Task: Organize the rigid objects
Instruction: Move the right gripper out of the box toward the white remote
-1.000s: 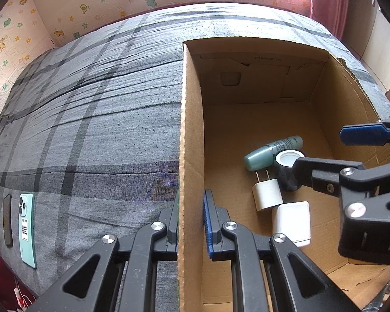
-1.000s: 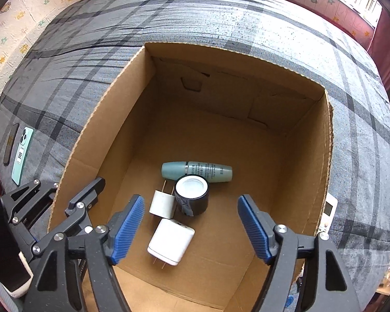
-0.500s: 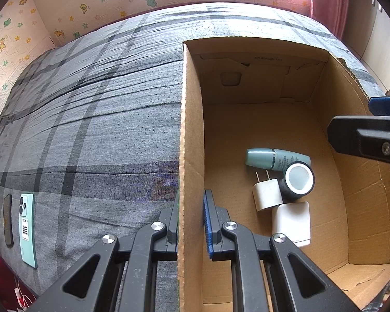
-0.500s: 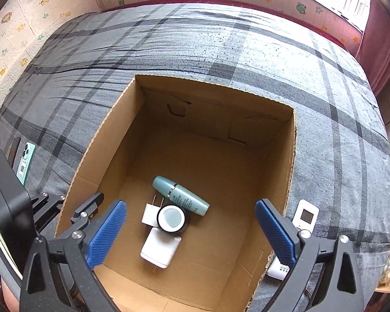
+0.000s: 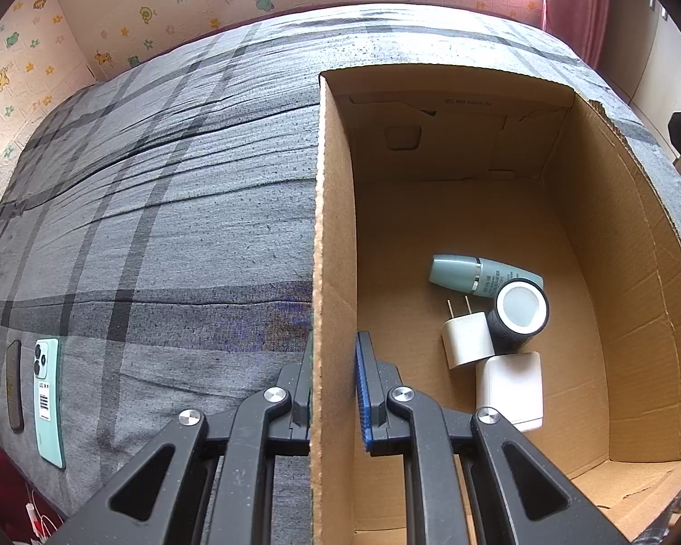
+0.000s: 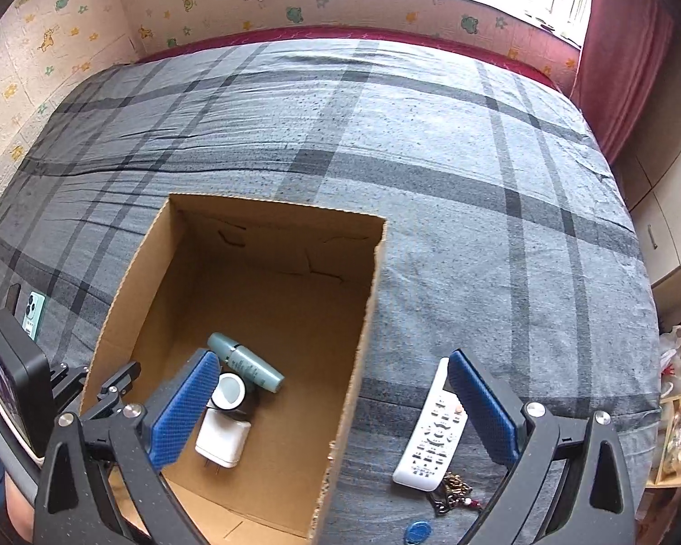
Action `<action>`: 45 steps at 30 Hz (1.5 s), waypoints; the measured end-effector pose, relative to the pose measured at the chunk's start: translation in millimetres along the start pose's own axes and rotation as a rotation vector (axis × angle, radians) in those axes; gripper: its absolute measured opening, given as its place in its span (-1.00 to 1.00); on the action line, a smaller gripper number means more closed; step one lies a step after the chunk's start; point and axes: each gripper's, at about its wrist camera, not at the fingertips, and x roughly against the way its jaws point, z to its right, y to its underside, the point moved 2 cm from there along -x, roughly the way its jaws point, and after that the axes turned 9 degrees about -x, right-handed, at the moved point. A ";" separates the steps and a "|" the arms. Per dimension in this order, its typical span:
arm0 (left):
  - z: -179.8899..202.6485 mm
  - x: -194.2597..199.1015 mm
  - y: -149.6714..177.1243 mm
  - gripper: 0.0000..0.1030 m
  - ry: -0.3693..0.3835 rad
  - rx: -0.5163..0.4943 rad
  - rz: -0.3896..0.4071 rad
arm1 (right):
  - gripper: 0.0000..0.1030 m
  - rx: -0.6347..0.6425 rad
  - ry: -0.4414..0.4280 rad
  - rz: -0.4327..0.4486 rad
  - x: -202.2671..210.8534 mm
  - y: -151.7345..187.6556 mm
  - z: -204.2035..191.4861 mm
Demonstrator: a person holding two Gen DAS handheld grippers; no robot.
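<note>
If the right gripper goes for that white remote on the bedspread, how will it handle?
The white remote looks stiff and slim, so probably light and unbending in a grip. It lies flat on the soft bedspread, so it shouldn't roll, though fingers may press into fabric. Its smooth plastic could slip.

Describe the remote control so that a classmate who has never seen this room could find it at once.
Start at the open cardboard box on the grey plaid bedspread. Outside the box, beside its right wall, the remote control lies flat on the cover. It is long, white and covered in rows of small buttons, unlike the dark tangled chain and the small blue disc beside it.
</note>
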 end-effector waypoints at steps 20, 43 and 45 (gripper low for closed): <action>0.2 -1.4 -1.0 -0.72 -0.001 0.000 -0.002 | 0.99 -0.165 0.094 -0.002 -3.1 12.3 95.8; 3.6 0.2 -1.5 -0.71 -0.015 -0.009 -0.001 | 0.99 -0.249 0.148 -0.162 -97.3 60.3 132.1; 5.0 -0.2 -2.1 -0.71 -0.023 -0.015 -0.004 | 0.99 -0.251 0.143 -0.174 -104.1 62.8 131.5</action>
